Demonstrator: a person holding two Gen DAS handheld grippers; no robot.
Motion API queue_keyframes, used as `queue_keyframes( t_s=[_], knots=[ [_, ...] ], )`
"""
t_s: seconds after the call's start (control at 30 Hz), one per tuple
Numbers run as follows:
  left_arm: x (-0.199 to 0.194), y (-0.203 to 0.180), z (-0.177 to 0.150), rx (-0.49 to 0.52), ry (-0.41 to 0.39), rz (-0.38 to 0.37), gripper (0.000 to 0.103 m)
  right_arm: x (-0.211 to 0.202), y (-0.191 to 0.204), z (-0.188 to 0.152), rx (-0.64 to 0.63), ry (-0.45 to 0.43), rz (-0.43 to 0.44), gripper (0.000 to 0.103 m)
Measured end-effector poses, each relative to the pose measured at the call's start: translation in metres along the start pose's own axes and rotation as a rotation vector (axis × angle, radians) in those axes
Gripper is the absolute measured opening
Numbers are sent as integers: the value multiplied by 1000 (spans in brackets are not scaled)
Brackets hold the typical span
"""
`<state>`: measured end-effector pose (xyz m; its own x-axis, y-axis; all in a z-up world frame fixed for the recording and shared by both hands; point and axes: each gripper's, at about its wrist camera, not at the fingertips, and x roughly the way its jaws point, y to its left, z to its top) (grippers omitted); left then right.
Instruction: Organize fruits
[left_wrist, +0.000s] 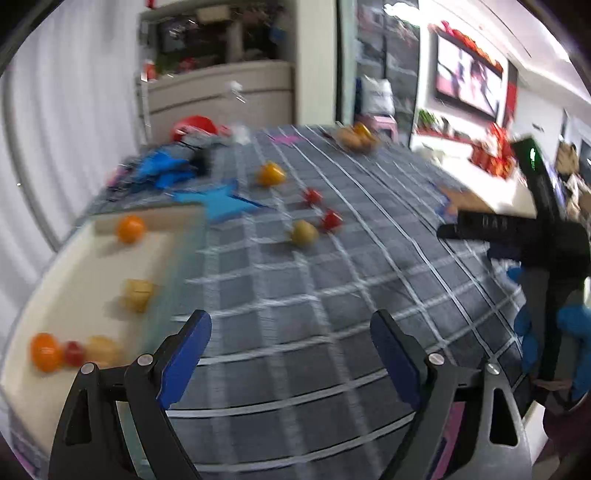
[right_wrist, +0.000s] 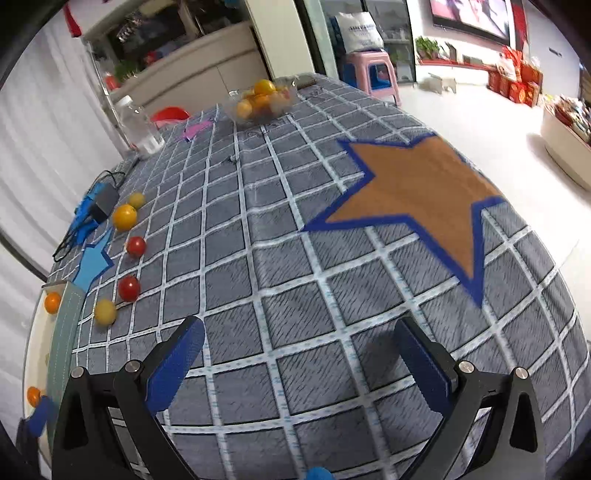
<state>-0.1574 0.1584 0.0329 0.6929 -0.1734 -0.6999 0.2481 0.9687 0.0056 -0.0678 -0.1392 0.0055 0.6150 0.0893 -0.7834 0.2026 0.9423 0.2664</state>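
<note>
Looking through the left wrist view: the left gripper (left_wrist: 290, 354) hangs wide open and empty over the checked bench (left_wrist: 332, 280), beside the pale tray (left_wrist: 74, 291) at near left. The tray already collects several fruits, which suggests it is the sorting destination. A loose yellow fruit (left_wrist: 304, 232) and two red ones lie farther out, apart from the tray. All are roundish, with no evident long axis or heading.

Right wrist view: the right gripper (right_wrist: 299, 354) is likewise wide open, holding nothing. Loose fruits line the left edge; a clear bowl (right_wrist: 264, 99) of fruit stands far.
</note>
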Motion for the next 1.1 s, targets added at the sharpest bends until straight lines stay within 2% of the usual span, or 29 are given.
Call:
queue_keyframes(
  t_s=[0.1,0.17,0.4,0.67,1.1],
  knots=[
    [24,-14,0,9,46,-7,90,-5,-4,-7,-30,-38,25,103],
    [33,-16,-1,7,77,-6,90,-5,-3,-10,-67,-50,7,103],
    [41,-18,1,5,103,-17,92,12,26,-13,-189,5,-169,103],
    [43,-18,-1,11,123,-28,101,10,22,-15,-185,3,-153,103],
    [42,-18,-2,3,123,-17,101,10,22,-15,-187,4,-155,103]
  ],
)
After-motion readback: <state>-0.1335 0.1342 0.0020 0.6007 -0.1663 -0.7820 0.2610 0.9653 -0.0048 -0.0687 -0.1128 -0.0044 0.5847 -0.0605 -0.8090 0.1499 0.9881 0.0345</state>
